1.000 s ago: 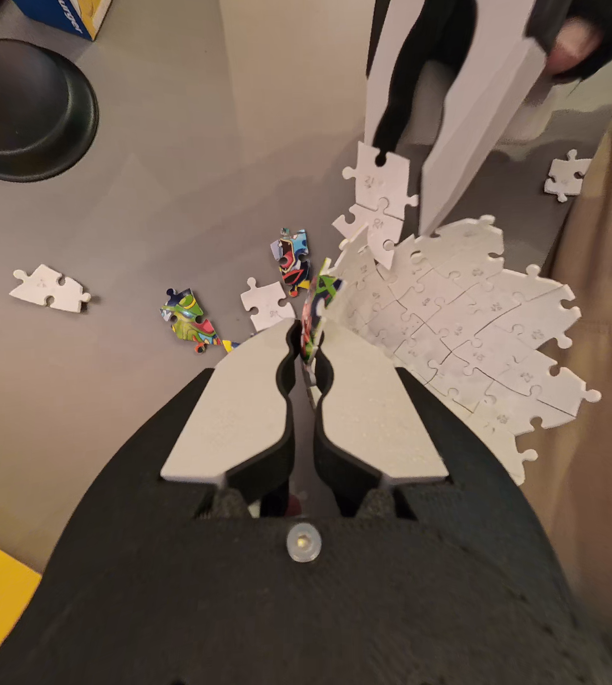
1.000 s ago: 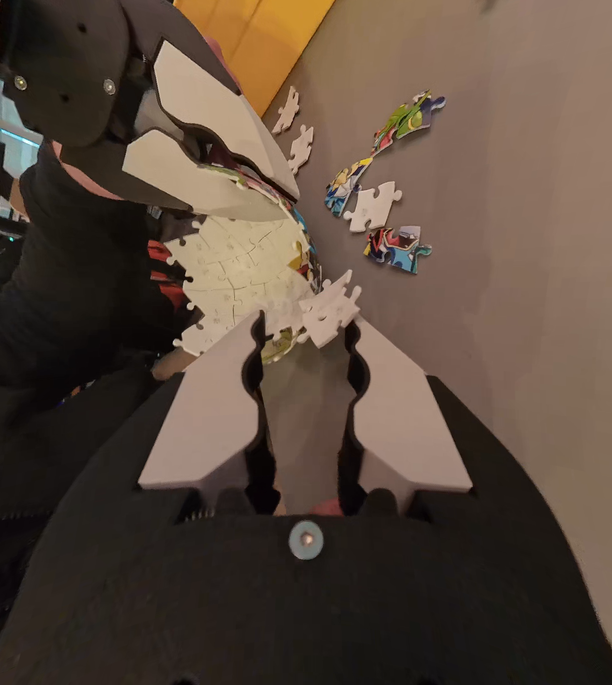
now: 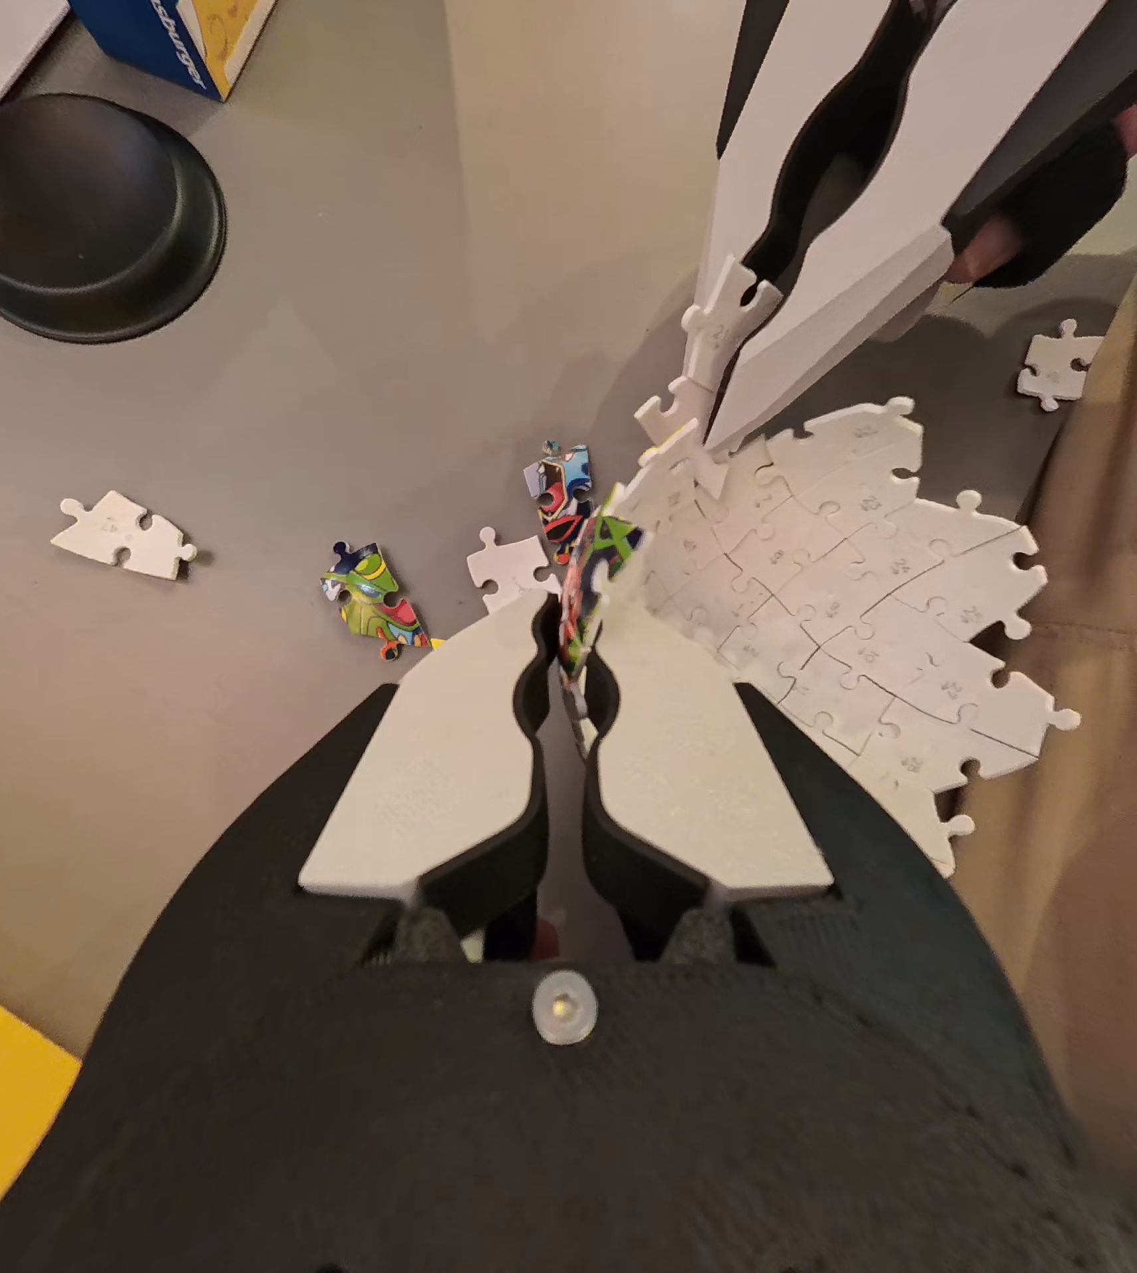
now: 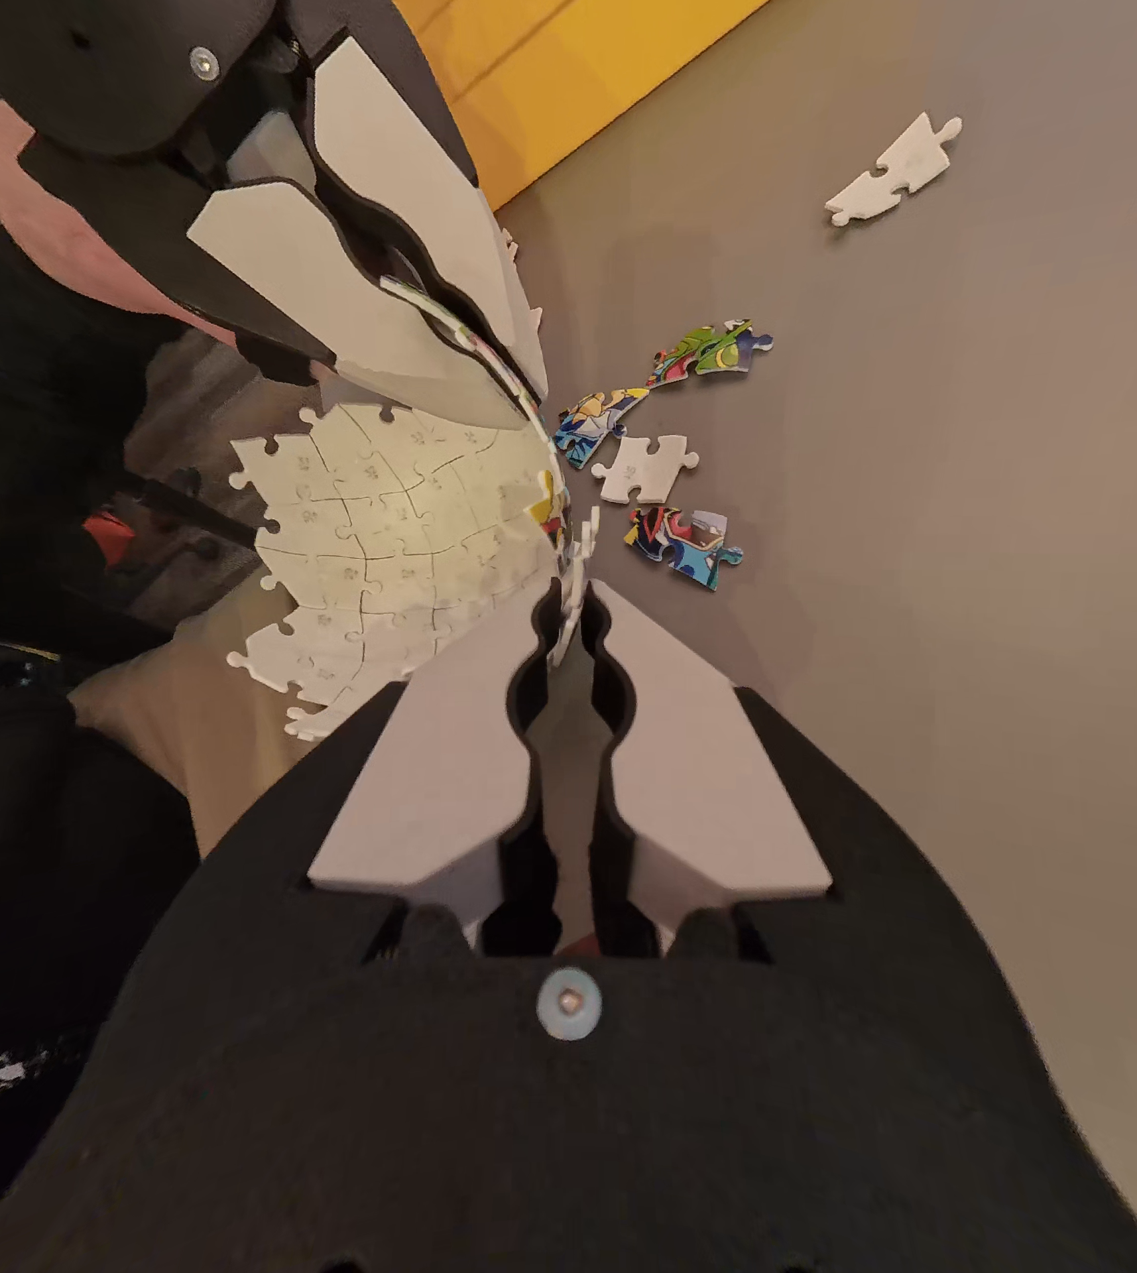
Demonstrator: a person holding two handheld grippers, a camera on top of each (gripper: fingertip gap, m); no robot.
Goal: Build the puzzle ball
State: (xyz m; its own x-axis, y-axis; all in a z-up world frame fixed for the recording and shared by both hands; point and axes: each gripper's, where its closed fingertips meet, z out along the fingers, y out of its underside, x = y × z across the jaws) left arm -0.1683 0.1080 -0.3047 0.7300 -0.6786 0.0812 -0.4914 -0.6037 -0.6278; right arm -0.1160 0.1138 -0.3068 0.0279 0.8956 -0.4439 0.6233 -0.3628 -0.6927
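The half-built puzzle ball (image 3: 861,606) is a curved shell of joined pieces, white inside and colourful outside. My left gripper (image 3: 576,613) is shut on its near rim and holds it off the grey table (image 3: 345,344). My right gripper (image 3: 724,413) comes in from the top right, shut on a white two-piece strip (image 3: 710,344) that touches the shell's far rim. In the right wrist view my right gripper (image 4: 572,592) pinches the strip (image 4: 582,551) edge-on against the shell (image 4: 400,523). The left gripper (image 4: 524,392) grips the rim opposite.
Loose pieces lie on the table: a white pair (image 3: 121,534), a green colourful one (image 3: 372,599), a white one (image 3: 510,565), a blue-red one (image 3: 562,496), another white one (image 3: 1054,372). A black dome (image 3: 80,213) and a blue box (image 3: 180,41) stand far left. Beige cloth (image 3: 1116,689) is at right. There is about 6 cm between the tips of the two grippers.
My right gripper was open with the white strip at its tips. It has shut on the strip and turned it edge-on against the shell's rim. The left gripper keeps its hold.
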